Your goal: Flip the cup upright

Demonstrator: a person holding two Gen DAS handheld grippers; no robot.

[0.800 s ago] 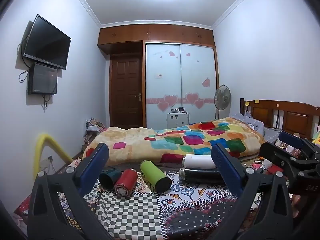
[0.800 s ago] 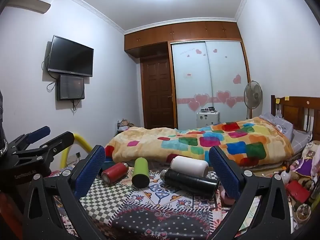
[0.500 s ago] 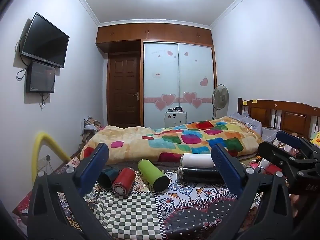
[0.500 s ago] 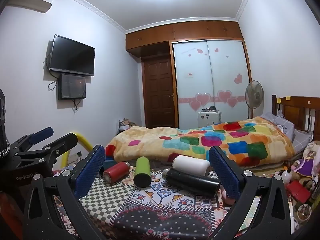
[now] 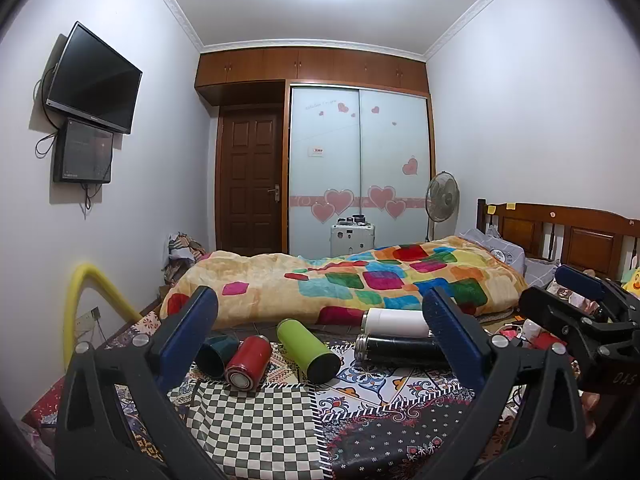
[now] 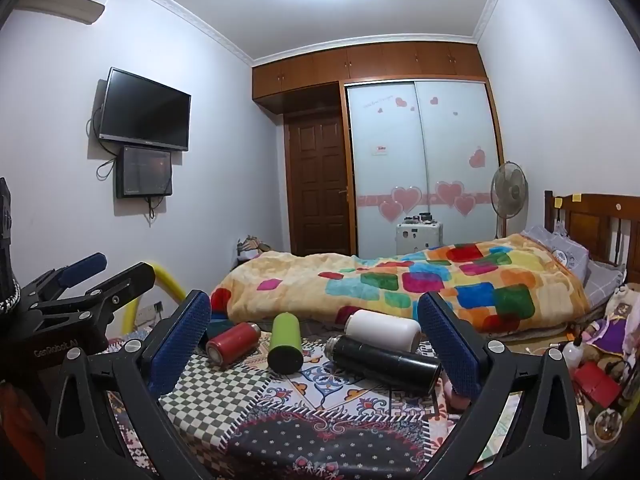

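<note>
Several cups lie on their sides on a patterned cloth [image 5: 256, 428]: a dark teal cup [image 5: 214, 354], a red cup [image 5: 247, 362], a green cup [image 5: 308, 350], a white cup [image 5: 394, 317] and a black cup [image 5: 400, 352]. The right wrist view shows the red cup [image 6: 234, 340], green cup [image 6: 285, 342], white cup [image 6: 382, 330] and black cup [image 6: 384, 362]. My left gripper [image 5: 320, 320] is open and empty, short of the cups. My right gripper [image 6: 314, 318] is open and empty, also short of them.
A bed with a colourful patchwork blanket [image 5: 360, 280] lies right behind the cups. A yellow padded rail [image 5: 86, 292] stands at the left. Clutter and a red box [image 6: 596, 376] sit at the right. A wardrobe, door and fan are at the far wall.
Both views have shifted slightly, with the cups sitting a little lower and nearer in frame. Both grippers stay open. No cup has moved.
</note>
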